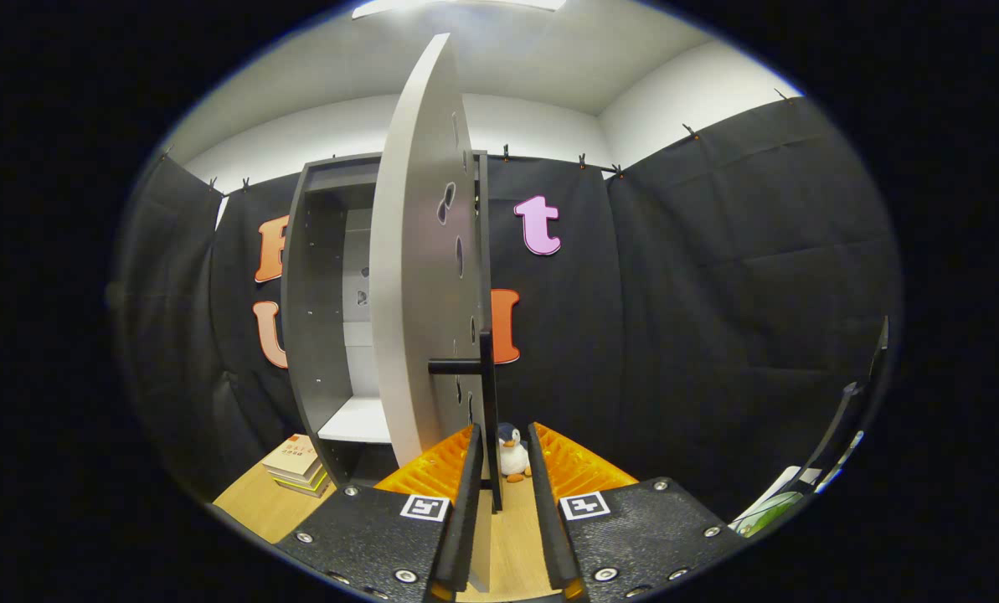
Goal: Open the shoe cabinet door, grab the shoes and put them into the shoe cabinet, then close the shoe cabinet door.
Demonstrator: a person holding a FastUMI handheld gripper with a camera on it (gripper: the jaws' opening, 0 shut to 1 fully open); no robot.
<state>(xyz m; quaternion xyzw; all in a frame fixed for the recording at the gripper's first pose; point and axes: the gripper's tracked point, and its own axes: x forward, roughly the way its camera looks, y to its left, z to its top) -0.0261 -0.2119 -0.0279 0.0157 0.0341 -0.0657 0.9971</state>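
While our gripper [503,502] brackets the upright door handle [489,419] between parted fingers, not visibly pressing it, we see the door [419,251] edge-on dead ahead, swung out from the cabinet [315,318] beyond on the left.

Smooth matt board on the cabinet door [419,251], dull dark metal handle [489,402]. Soft fluffy toy penguin [512,453]. Light smooth wood floor [516,544]. Ribbed plastic gripper [509,469] fingers, apart around the handle.
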